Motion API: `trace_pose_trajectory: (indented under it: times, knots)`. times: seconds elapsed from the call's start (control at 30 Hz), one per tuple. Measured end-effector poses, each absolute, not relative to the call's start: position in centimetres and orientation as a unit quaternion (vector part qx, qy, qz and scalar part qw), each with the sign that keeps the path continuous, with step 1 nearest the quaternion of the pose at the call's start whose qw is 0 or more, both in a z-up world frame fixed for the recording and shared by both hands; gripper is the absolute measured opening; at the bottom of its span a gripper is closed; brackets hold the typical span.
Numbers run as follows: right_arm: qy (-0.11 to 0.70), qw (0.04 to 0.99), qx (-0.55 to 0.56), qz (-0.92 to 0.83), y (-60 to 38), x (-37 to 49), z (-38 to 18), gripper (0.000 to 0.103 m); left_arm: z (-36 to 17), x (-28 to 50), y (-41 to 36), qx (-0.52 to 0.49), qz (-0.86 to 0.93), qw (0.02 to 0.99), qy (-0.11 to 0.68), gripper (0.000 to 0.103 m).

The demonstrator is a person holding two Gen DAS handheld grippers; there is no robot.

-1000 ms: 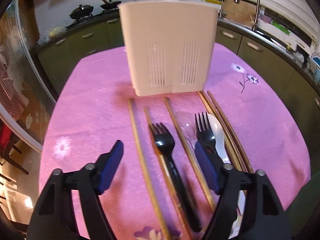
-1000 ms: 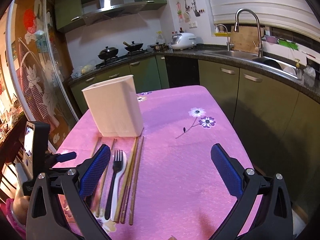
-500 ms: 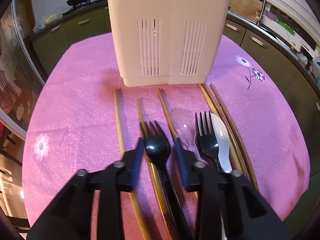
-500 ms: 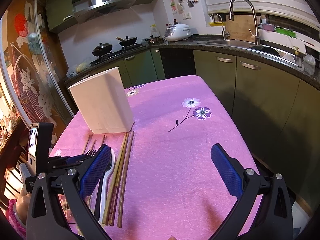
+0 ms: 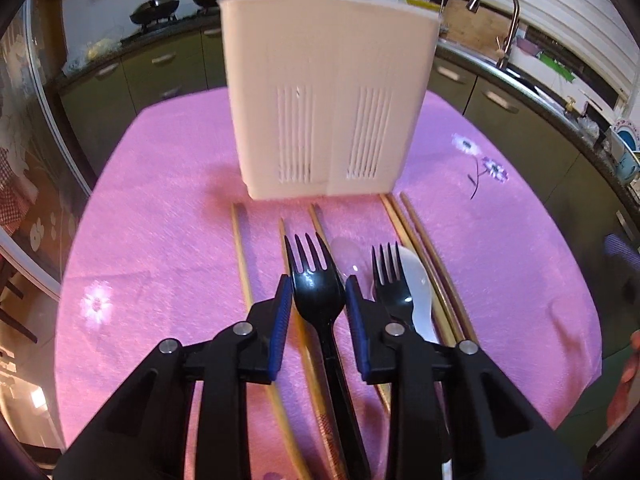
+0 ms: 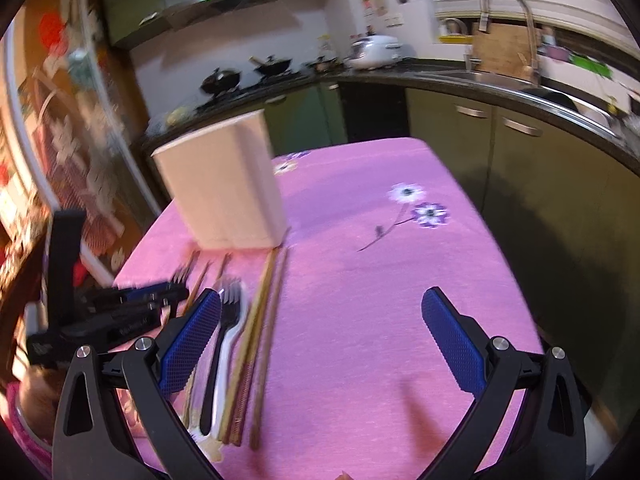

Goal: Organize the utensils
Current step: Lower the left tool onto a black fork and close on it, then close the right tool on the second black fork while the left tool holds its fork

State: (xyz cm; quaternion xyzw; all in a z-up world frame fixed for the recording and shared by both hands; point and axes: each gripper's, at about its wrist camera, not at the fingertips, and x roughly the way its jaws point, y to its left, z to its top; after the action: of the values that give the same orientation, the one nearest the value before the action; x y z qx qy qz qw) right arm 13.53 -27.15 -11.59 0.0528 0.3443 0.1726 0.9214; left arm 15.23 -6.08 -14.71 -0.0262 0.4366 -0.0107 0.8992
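Black fork [image 5: 319,296] clamped in left claw [image 5: 316,320] over tablecloth [image 5: 160,240].

Blk fork [image 5: 319,300], lifted, in gripper [image 5: 316,316]

both grippers are the same build: chunky matte black plastic frames with triangular cutouts in the arms, and round silver screws at the pivot joints. left gripper [image 5: 316,320] has slim fingers lined with blue pads [image 5: 280,328], ribbed along the edge. right gripper [image 6: 320,344] shows its pads [image 6: 452,344] better, bright blue with a fine diamond grid texture, wedge shaped. from the right wrist view you can see the left unit side on, a black body with small white lettering too blurry to read, and a tall flat black block standing up at the back. there's a bit of pink sleeve [image 6: 20,428] down in the corner.
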Motion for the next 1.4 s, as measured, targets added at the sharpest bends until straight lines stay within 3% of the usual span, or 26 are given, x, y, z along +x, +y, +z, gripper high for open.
trace_pose_trajectory:
  times: [0.33,0.37,0.43,0.67,0.8,1.27,1.4]
  knots:
    - [0.384,0.868,-0.005,0.314,-17.8,15.1,-14.3,0.097,-11.7,12.6,-2.8,-0.040,-0.006,0.917,0.397,0.026]
    - [0.393,0.860,0.002,0.326,-17.3,15.8,-14.6,0.094,-11.5,12.4,-2.5,-0.042,-0.006,0.918,0.393,0.026]
    - [0.419,0.841,0.016,0.342,-16.3,17.4,-15.5,0.071,-11.1,12.1,-1.9,-0.046,-0.009,0.921,0.387,0.026]
    - [0.454,0.833,-0.001,0.317,-14.8,20.3,-16.9,0.068,-10.8,11.7,-0.1,-0.059,-0.016,0.924,0.378,0.026]
    - [0.463,0.829,-0.022,0.314,-13.6,20.6,-17.5,0.046,-10.7,11.7,-0.1,-0.061,-0.021,0.926,0.373,0.026]
    - [0.486,0.835,-0.056,0.250,-12.4,21.4,-18.5,0.048,-10.2,11.3,-0.5,-0.062,-0.035,0.929,0.364,0.026]
    - [0.483,0.839,-0.057,0.243,-12.2,21.5,-18.6,0.025,-10.3,11.3,-0.3,-0.061,-0.038,0.929,0.364,0.027]
